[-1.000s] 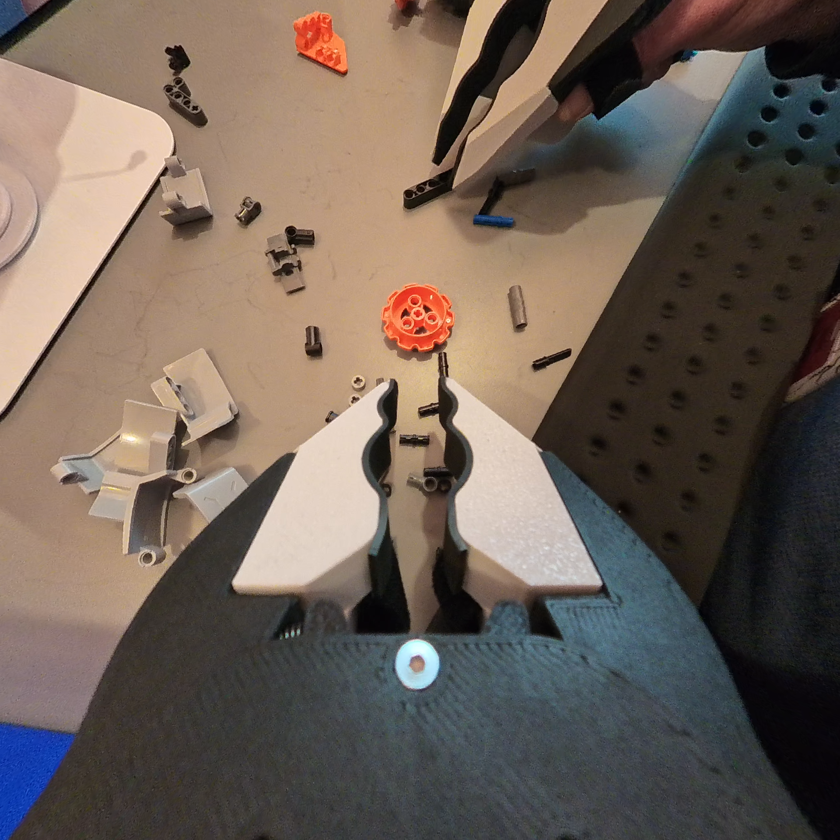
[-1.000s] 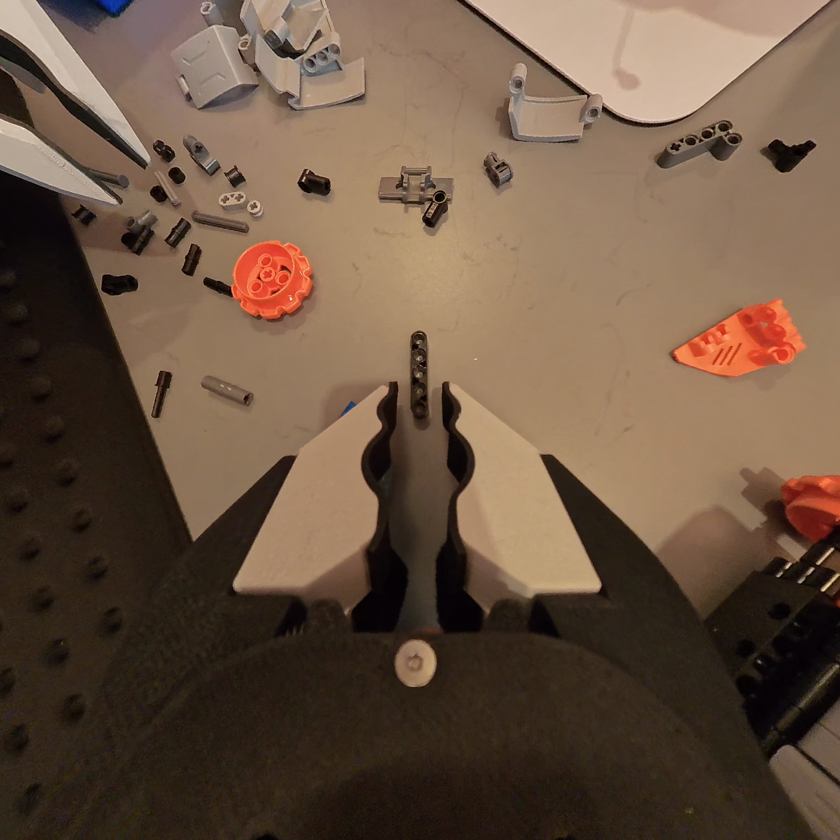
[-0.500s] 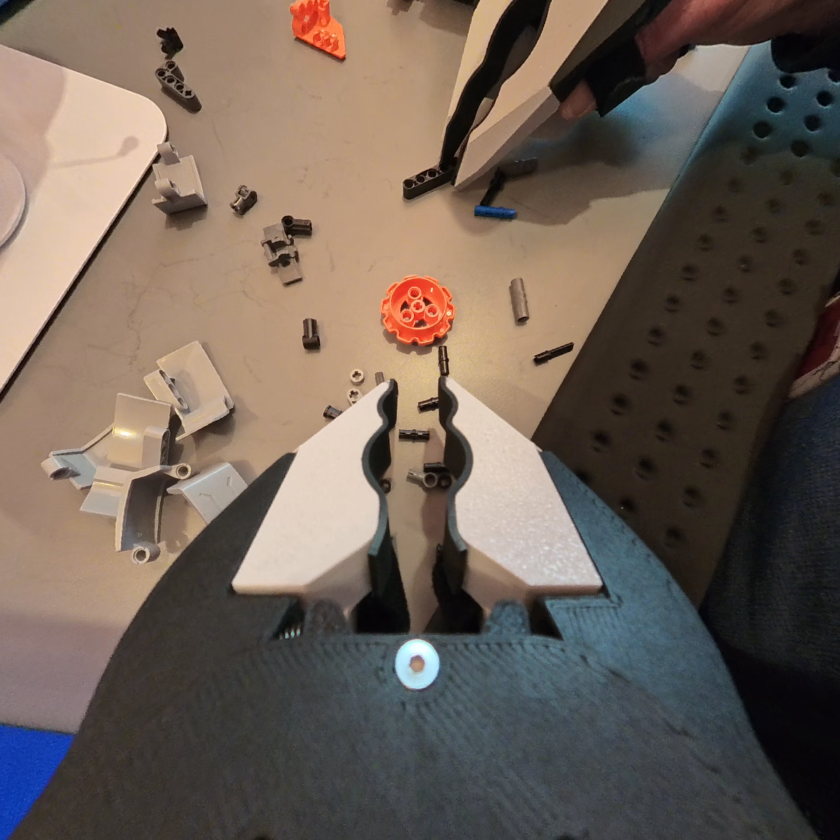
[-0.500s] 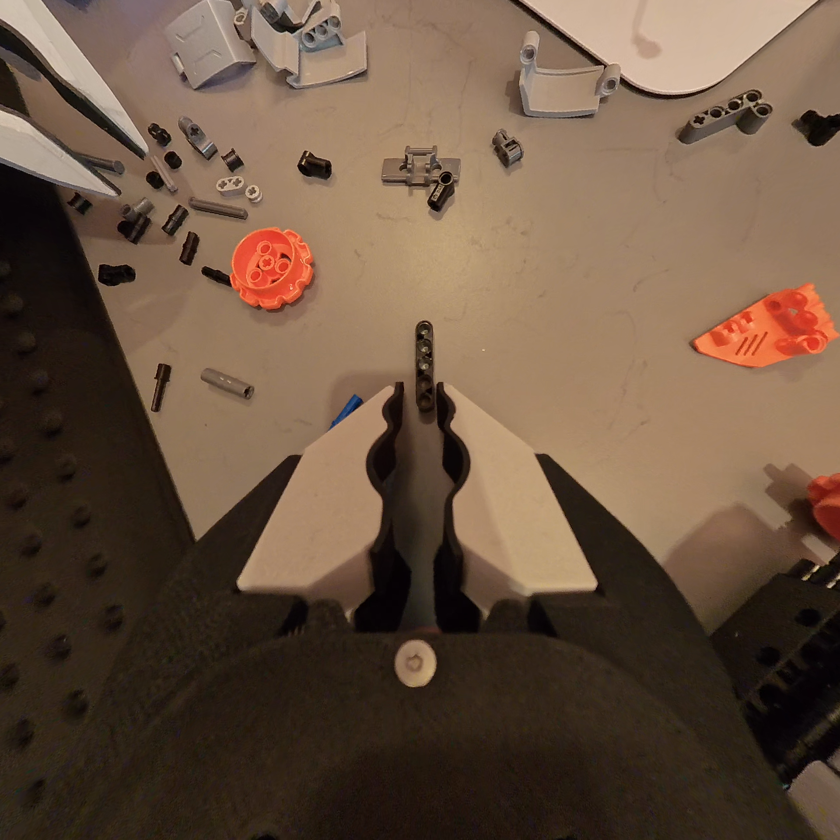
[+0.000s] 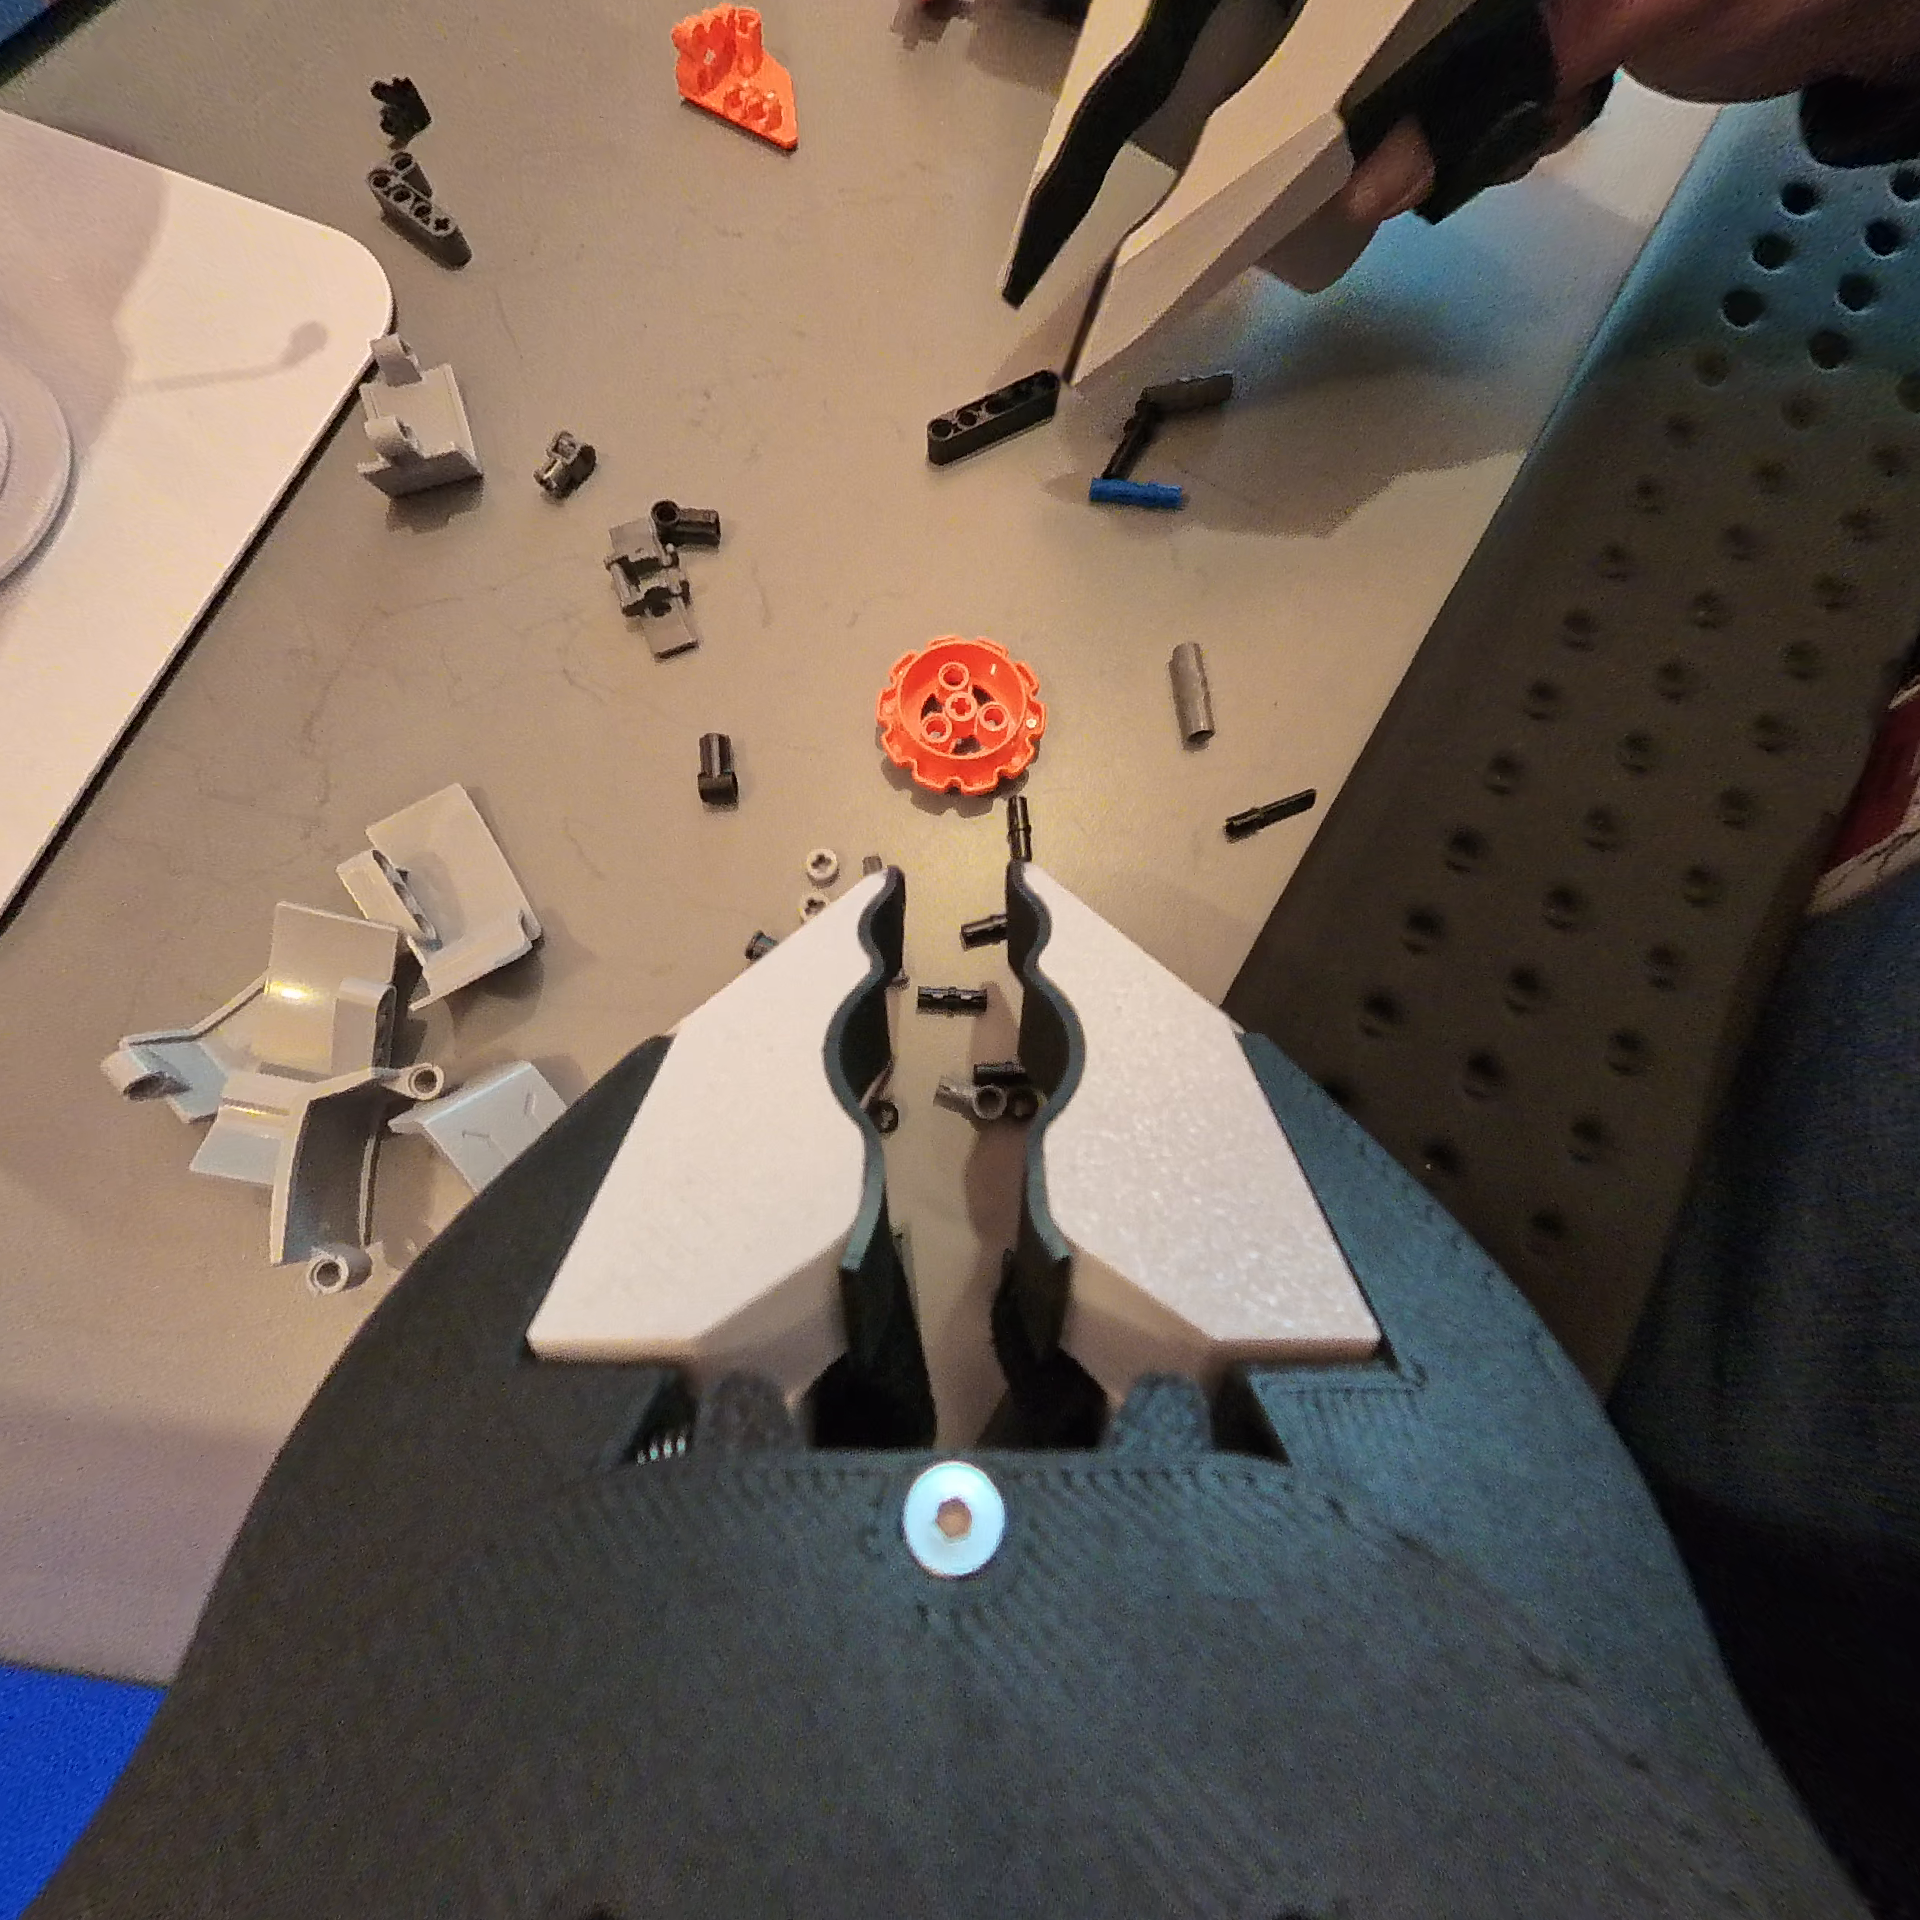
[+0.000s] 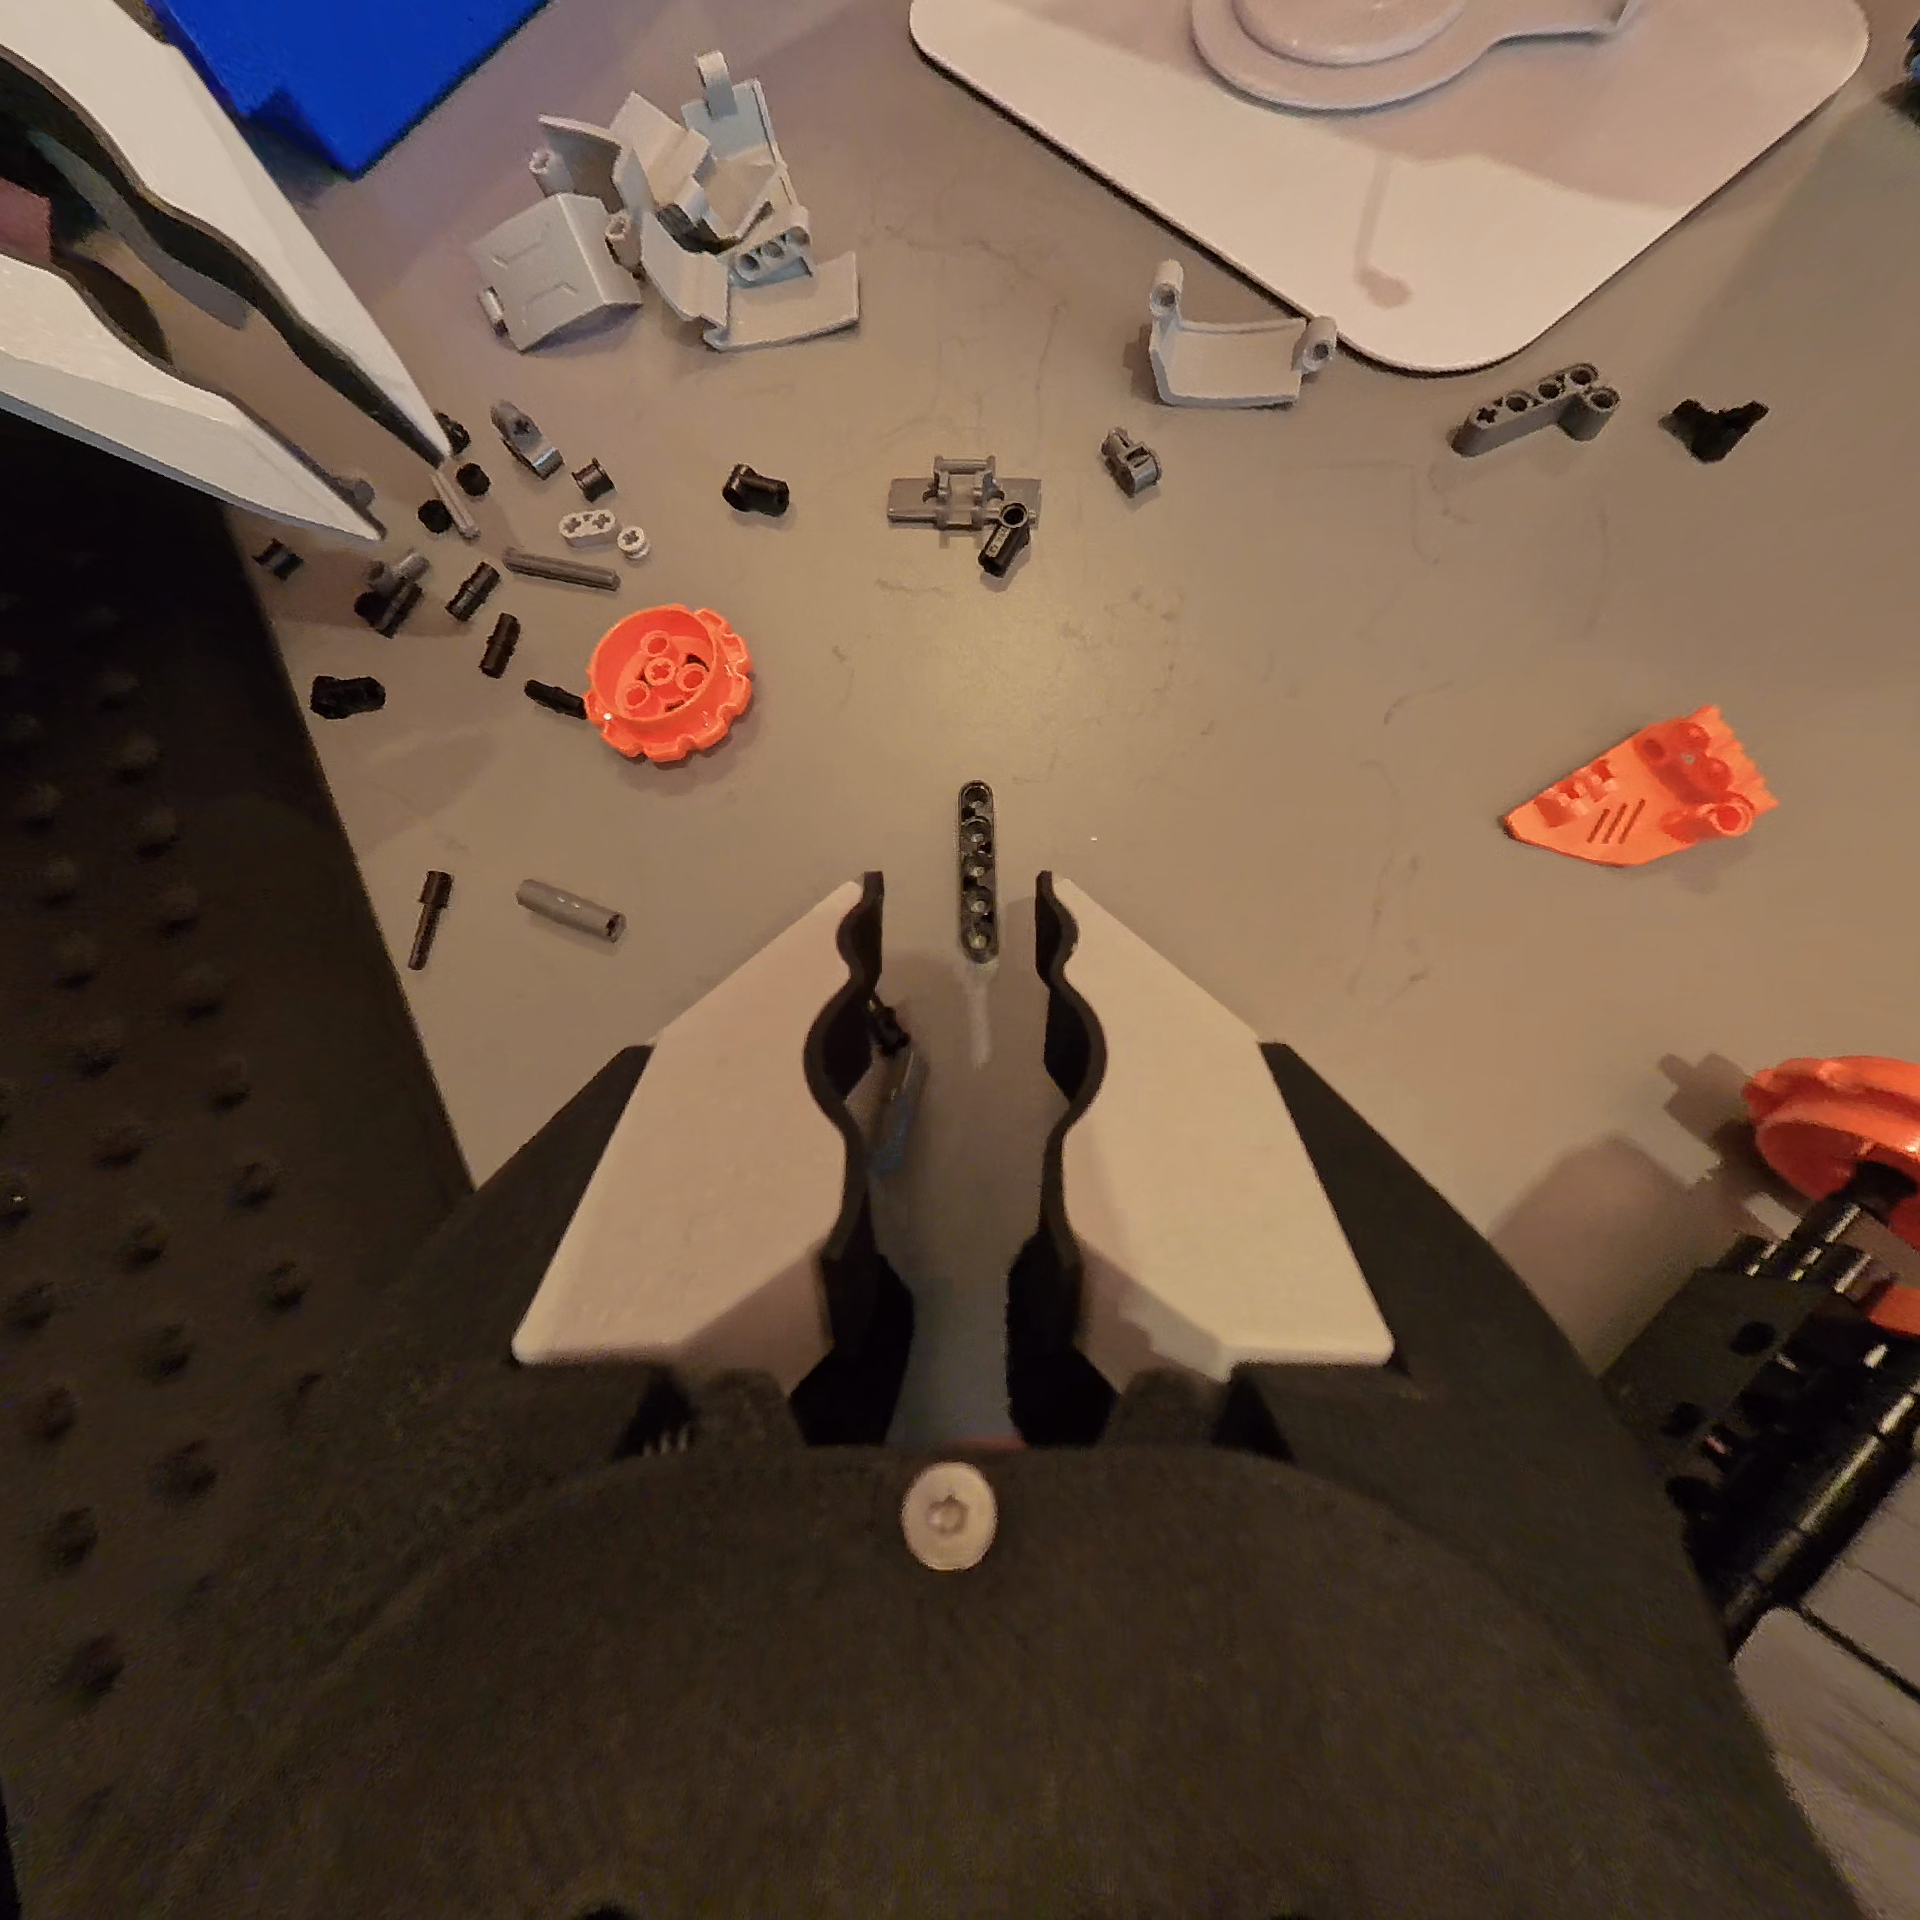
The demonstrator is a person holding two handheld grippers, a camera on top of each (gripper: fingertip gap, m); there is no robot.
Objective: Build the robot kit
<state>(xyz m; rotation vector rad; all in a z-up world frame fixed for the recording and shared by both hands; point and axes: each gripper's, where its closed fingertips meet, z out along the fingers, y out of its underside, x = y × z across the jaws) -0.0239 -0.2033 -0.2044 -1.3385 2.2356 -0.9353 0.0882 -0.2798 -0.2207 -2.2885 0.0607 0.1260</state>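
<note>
My right gripper (image 6: pixel 958 888) is open, and a black holed beam (image 6: pixel 977 868) lies flat on the grey table between its fingertips, touching neither. In the left wrist view this gripper (image 5: pixel 1047 335) hangs just above the beam (image 5: pixel 992 416), held by a gloved hand (image 5: pixel 1455 104). My left gripper (image 5: pixel 954 883) is open and empty over several small black pins (image 5: pixel 951 1000). An orange toothed wheel (image 5: pixel 961 717) lies just beyond its tips. The left gripper also shows in the right wrist view (image 6: pixel 410 499), by the same scatter of pins.
A pile of grey panels (image 5: pixel 312 1060) lies to the left. There is a white board (image 5: pixel 156 364), an orange wedge panel (image 6: pixel 1642 800), a grey tube (image 6: pixel 569 910) and a blue pin (image 5: pixel 1136 494). A black perforated mat (image 5: pixel 1610 727) borders the table. A black-and-orange assembly (image 6: pixel 1818 1247) stands at the right. About 15 cm separates my left fingertips from my right. My left tips are roughly 6 cm from the orange toothed wheel (image 5: pixel 961 717). The right camera catches it too, in the right wrist view (image 6: pixel 664 687).
My right gripper has opened wider and pulled back and up from the black beam, which stays on the table. The left gripper has barely moved.
</note>
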